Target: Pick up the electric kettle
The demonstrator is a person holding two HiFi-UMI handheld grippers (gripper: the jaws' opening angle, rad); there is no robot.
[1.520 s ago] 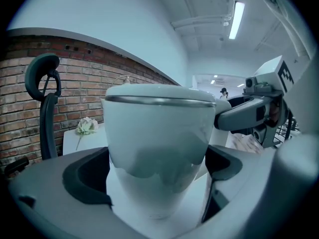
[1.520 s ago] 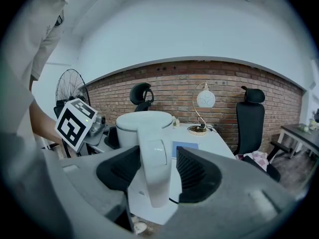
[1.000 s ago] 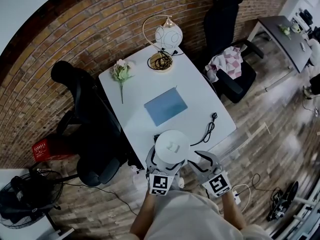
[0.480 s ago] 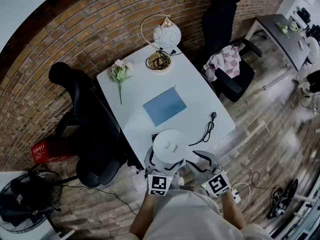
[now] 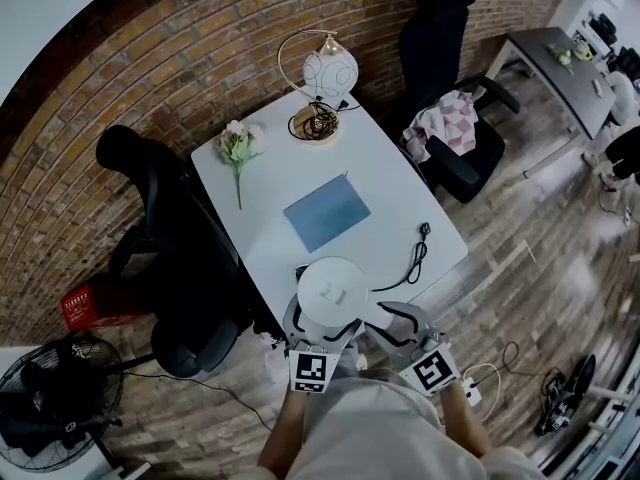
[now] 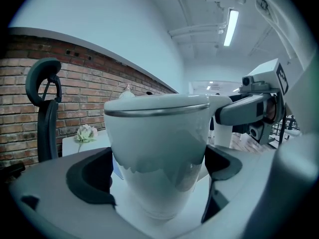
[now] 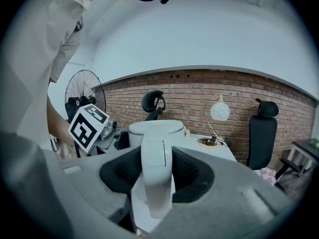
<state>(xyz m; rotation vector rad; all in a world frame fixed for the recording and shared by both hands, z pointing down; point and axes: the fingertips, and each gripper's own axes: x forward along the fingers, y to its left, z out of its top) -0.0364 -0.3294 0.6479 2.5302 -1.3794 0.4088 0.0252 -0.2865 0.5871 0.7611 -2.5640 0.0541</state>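
The white electric kettle [image 5: 330, 290] sits at the near edge of the white table [image 5: 390, 178], between both grippers. My left gripper [image 5: 322, 320] is shut around the kettle's body [image 6: 157, 143], with a dark pad against each side. To the right, my right gripper [image 5: 398, 316] is shut on the kettle's handle [image 7: 156, 173], which stands upright between its jaws. The lid with its metal rim [image 7: 155, 128] shows behind the handle. The kettle's underside is hidden.
A blue notebook [image 5: 326, 211] lies mid-table, with a black cable [image 5: 415, 253] to its right. A flower [image 5: 238, 148] and a globe lamp [image 5: 325, 73] stand at the far end. Black office chairs [image 5: 170, 228] [image 5: 445, 48] flank the table. A fan [image 5: 50, 388] stands at left.
The kettle looks slightly larger and has shifted a little left in the head view. Both grippers have stayed on it.
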